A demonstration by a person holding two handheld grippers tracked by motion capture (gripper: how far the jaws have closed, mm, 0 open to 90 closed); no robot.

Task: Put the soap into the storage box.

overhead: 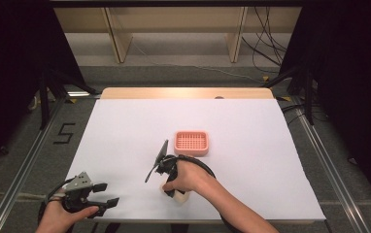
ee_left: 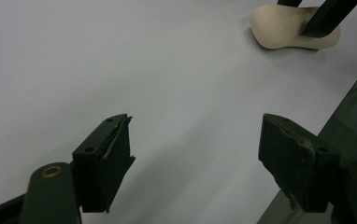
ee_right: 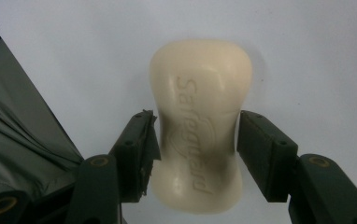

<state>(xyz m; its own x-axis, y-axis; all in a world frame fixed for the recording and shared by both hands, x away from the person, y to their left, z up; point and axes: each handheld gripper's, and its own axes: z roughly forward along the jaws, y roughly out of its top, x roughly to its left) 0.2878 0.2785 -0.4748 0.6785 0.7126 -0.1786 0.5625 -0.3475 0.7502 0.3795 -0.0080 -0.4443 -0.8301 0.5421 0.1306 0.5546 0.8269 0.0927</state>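
Plainly, the soap bar [ee_right: 199, 126] reads "Safeguard" in raised letters. It lies on the white table [overhead: 125, 131] near the front edge, between the jaws of the right gripper [ee_right: 196, 140], which flank its waist without clearly pressing. The pink soap dish [overhead: 192, 142] stands near, behind it. The left gripper [ee_left: 195, 154] hovers well apart, jaws wide and holding nothing.
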